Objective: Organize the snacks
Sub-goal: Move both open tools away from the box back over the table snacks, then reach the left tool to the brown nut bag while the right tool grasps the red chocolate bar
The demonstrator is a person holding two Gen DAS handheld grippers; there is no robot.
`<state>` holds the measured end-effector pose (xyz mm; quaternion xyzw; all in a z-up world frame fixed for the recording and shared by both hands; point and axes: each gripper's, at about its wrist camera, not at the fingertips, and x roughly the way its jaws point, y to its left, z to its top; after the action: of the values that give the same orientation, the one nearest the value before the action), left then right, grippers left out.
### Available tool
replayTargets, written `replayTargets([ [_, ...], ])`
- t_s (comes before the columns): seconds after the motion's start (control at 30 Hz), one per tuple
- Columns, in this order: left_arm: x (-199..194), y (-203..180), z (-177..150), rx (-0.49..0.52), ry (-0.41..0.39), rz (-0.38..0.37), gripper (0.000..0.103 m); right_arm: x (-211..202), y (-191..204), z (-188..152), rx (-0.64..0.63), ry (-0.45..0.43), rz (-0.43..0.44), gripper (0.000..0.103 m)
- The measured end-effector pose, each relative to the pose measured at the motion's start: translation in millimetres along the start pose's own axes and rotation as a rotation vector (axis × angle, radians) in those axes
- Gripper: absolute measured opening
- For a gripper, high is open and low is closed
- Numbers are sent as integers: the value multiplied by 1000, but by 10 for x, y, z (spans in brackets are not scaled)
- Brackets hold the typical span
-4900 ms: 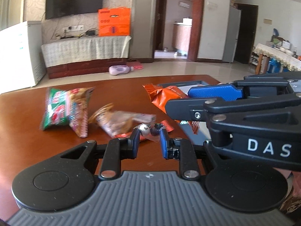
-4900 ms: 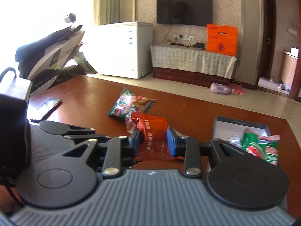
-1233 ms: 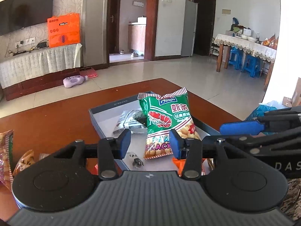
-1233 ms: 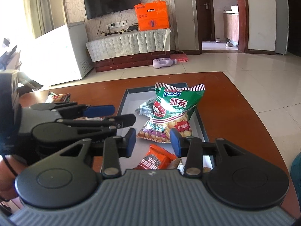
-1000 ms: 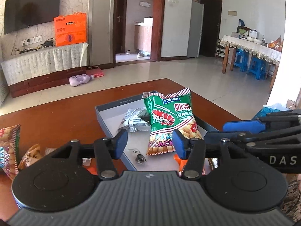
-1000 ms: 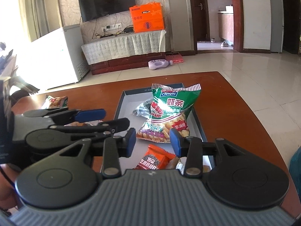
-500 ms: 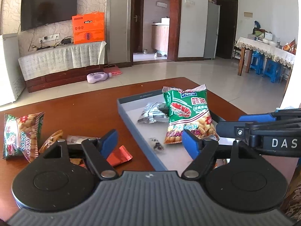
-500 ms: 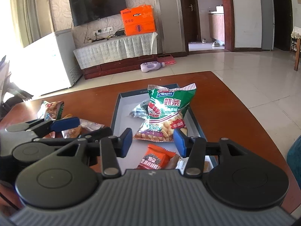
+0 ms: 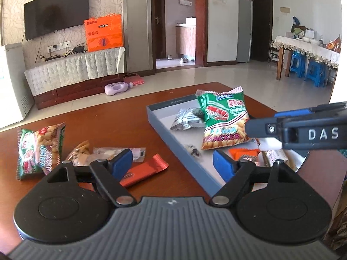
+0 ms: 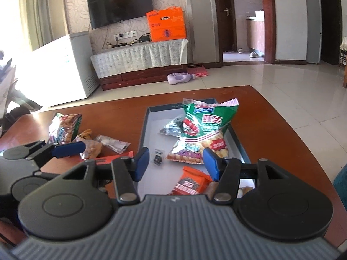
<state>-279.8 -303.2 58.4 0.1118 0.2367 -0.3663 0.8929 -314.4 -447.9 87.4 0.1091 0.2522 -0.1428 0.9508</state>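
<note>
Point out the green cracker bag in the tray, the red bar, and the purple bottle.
green cracker bag (image 9: 223,119), left wrist view, front panel
red bar (image 9: 144,170), left wrist view, wrapper middle
purple bottle (image 10: 179,78), right wrist view, body

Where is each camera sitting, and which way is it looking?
Left wrist: on the left gripper, jaws opening and empty, looking over the table toward the TV wall and doorway; the right gripper pokes in from the right.
Right wrist: on the right gripper, jaws opening, none gripped, looking down at the tray; the left gripper shows at left.
Both see the tray, green prawn cracker bag and loose snacks.
</note>
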Motion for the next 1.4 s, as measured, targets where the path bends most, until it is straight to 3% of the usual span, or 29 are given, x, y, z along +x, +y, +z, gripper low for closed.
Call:
replayTargets([
  [0.53,-188,570,-310,-66,78,104,85,49,405,6,-98,5,119,57],
  [0.8,-304,952,-366,-131,72,178,85,242,807,-56,-193,75,223,57],
  [0.93,-394,1167,-357,-172,55,245,85,429,963,-92,-138,145,257,57],
  [1.07,-472,1398,-335,-255,37,287,85,616,1049,-128,-35,176,174,57],
  [1.2,-521,1520,-313,-297,29,296,85,735,1156,-115,46,97,77,57],
  [1.3,-526,1555,-326,-311,37,292,85,883,1363,-123,-26,68,-24,57],
  [1.4,-500,1588,-339,-309,57,287,85,1082,1521,-161,-133,93,-91,57],
])
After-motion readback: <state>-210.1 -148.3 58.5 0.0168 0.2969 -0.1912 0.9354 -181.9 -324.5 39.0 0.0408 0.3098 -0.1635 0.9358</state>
